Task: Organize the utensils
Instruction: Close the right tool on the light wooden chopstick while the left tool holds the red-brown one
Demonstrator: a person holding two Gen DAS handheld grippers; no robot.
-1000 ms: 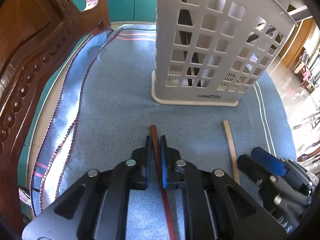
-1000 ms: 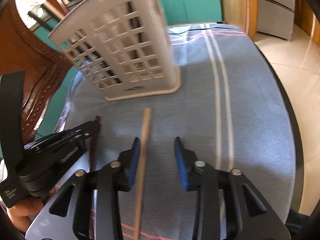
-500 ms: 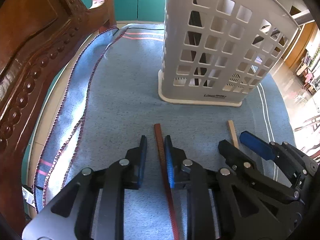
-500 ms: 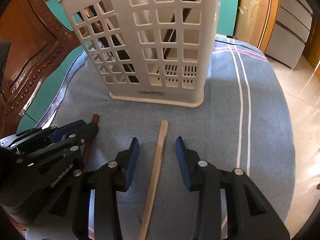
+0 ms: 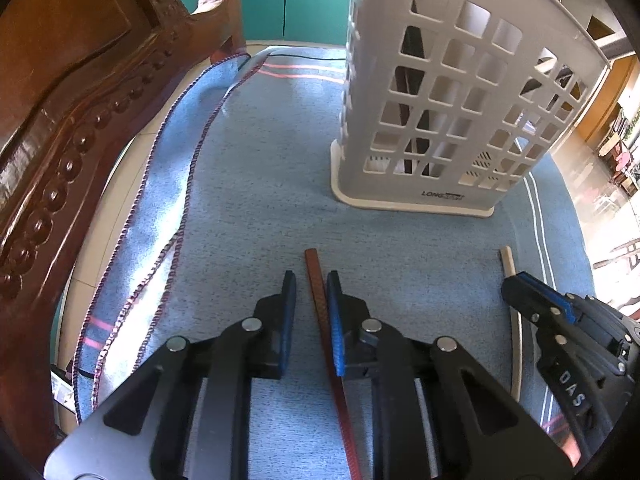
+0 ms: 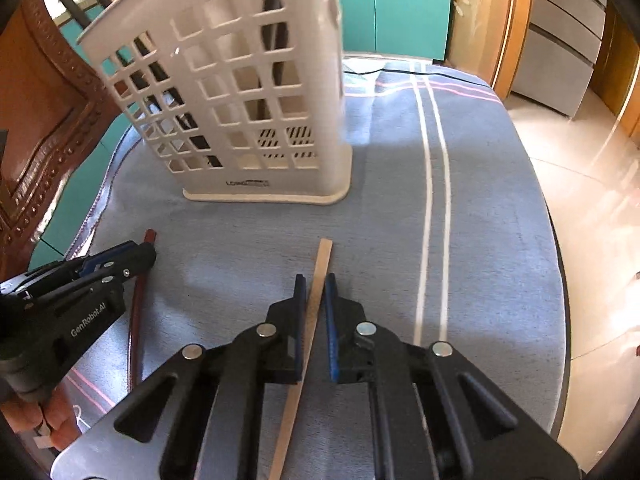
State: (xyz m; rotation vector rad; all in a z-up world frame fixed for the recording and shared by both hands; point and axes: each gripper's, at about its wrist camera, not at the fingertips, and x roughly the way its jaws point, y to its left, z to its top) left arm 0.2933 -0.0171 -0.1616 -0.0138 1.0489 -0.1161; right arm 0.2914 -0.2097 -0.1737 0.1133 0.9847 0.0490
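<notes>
Setting: a home, dining or living area | Evidence: carved wooden chair back (image 5: 60, 128) left of the white lattice utensil basket (image 5: 460, 92); blue striped cloth (image 6: 400, 208) under the basket, covering a round table; teal cabinet doors (image 6: 400, 4) behind it; grey drawer unit (image 6: 560, 52) and glossy tiled floor (image 6: 592, 208) to its right.
</notes>
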